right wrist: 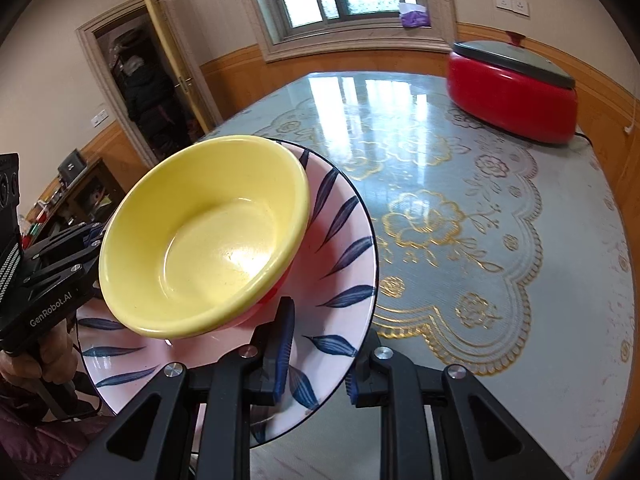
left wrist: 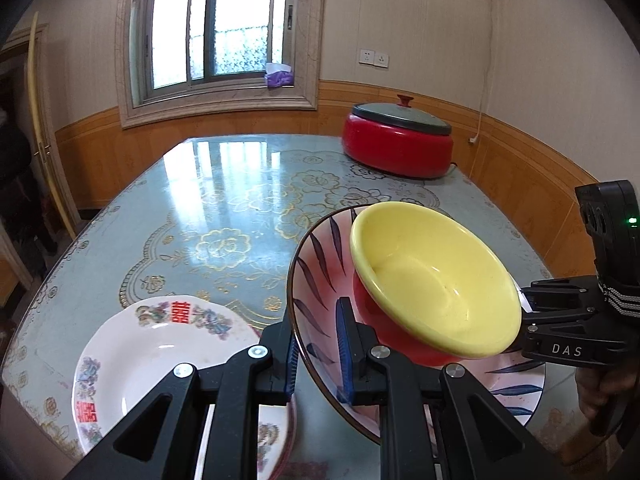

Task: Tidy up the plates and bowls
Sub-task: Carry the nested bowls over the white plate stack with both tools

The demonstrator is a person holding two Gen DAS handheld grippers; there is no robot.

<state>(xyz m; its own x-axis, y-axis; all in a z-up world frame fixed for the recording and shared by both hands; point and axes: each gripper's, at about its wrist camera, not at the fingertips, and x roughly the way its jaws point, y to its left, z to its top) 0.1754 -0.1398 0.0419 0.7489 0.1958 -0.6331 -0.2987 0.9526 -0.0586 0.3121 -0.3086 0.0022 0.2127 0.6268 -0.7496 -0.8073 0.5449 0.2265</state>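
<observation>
- Two black tools hold one pink plate point(left wrist: 316, 280) with blue leaves, one on each side of it.
- Left tool point(left wrist: 316, 354) is clamped on the plate's rim, with one blue pad point(left wrist: 345, 344) inside the plate and one under it.
- Right tool point(right wrist: 316, 356) is clamped on the other side of the rim in the same way.
- The plate is up in the air, over the near edge of the table point(left wrist: 224, 208), and it looks tipped.
- A yellow bowl point(left wrist: 434, 280) with a red outside sits loose in the plate and leans to one side.
- A white plate point(left wrist: 160, 360) with red marks lies on the table by the near left corner.
- A red pot point(left wrist: 398, 144) with a lid sits at the far right corner, well apart.
- I think the bowl could slide off and break if the plate tips more.
- If one hand goes faster than the other, the rim could slip out of a tool.
</observation>
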